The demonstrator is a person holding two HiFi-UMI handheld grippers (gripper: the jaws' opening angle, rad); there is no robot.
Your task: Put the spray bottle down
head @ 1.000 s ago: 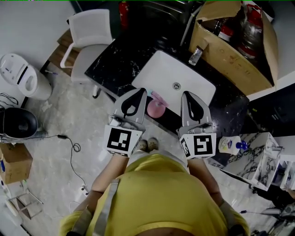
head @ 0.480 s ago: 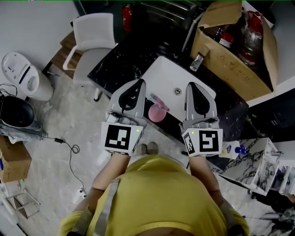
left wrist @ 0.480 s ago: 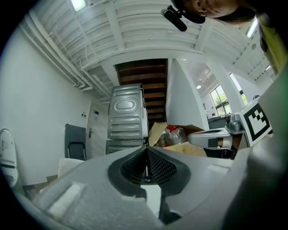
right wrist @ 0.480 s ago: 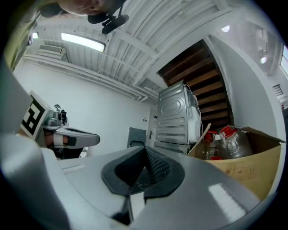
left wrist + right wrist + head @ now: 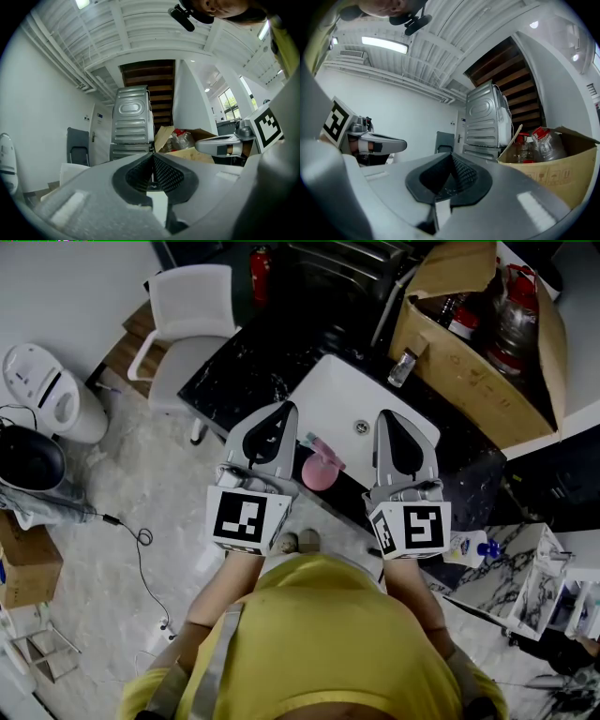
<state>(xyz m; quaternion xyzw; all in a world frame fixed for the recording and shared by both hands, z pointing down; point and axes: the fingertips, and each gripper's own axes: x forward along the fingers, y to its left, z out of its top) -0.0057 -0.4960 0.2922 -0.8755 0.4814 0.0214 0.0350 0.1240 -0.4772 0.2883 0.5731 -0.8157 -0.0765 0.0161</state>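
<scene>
A pink spray bottle [image 5: 319, 468] stands on the front edge of the black counter [image 5: 239, 367], beside the white sink [image 5: 352, 390]. In the head view it shows in the gap between my two grippers, free of both. My left gripper [image 5: 280, 409] hovers above the counter to the bottle's left, its jaws shut with nothing between them [image 5: 153, 168]. To the bottle's right my right gripper [image 5: 392, 416] is also shut and empty [image 5: 451, 171]. Both point level, away from me. Neither gripper view shows the bottle.
A cardboard box [image 5: 469, 357] with several bottles sits at the counter's far right, behind the tap [image 5: 400, 362]. A white chair [image 5: 183, 324] stands at the left. A blue-capped bottle [image 5: 469, 545] lies on a marble shelf at the right. A cable [image 5: 141, 540] runs over the floor.
Both grippers have risen a little toward the head camera, still side by side and shut. The pink spray bottle stays in place on the counter.
</scene>
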